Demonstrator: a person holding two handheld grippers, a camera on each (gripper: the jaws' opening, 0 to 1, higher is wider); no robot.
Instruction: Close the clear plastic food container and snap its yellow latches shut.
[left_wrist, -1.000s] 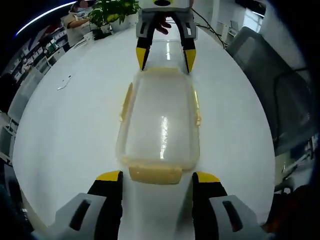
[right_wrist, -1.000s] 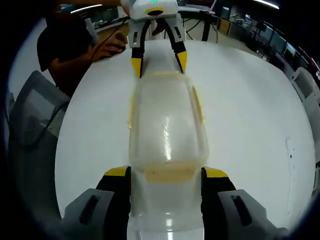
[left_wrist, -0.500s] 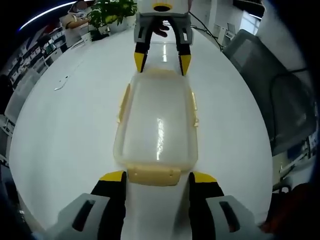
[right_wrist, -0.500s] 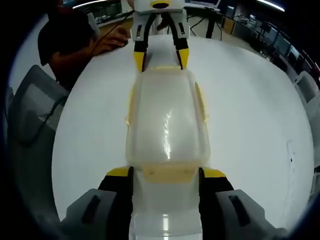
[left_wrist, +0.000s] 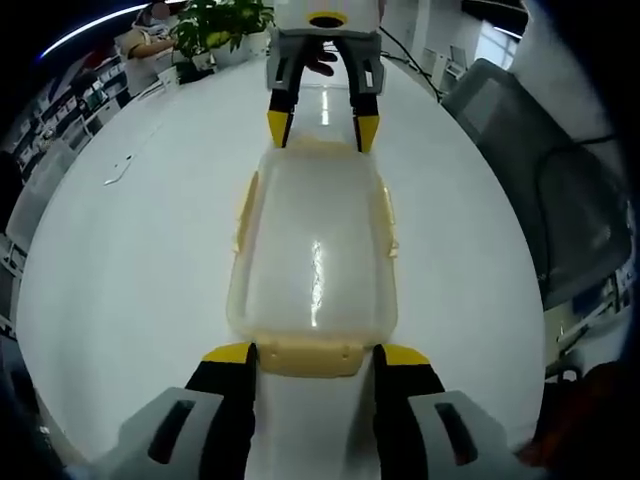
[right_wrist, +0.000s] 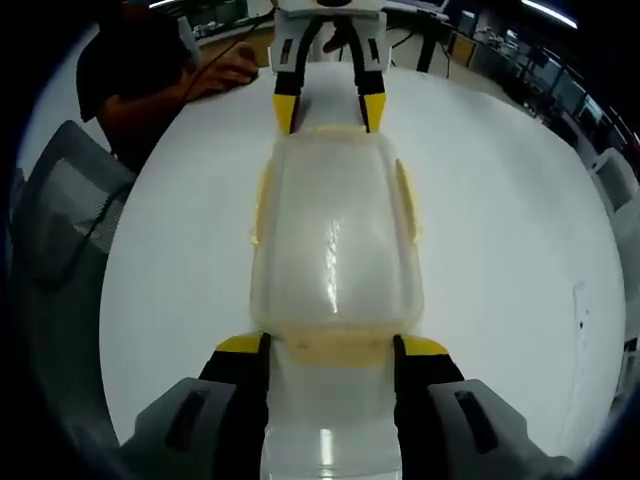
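With lid on, clear container (left_wrist: 313, 255) lies lengthwise on white table (left_wrist: 130, 270); left gripper (left_wrist: 312, 356) and right gripper (right_wrist: 328, 348) spread apart, each straddling an opposite yellow end latch (left_wrist: 306, 357)

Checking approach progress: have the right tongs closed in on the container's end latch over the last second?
Yes. The right tongs now flank the near yellow latch, nearer the container.

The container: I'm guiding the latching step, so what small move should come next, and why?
Probably ease both grippers inward to press the end latches. The lid sits on the container, and the left gripper and right gripper each straddle an end latch, jaws open.
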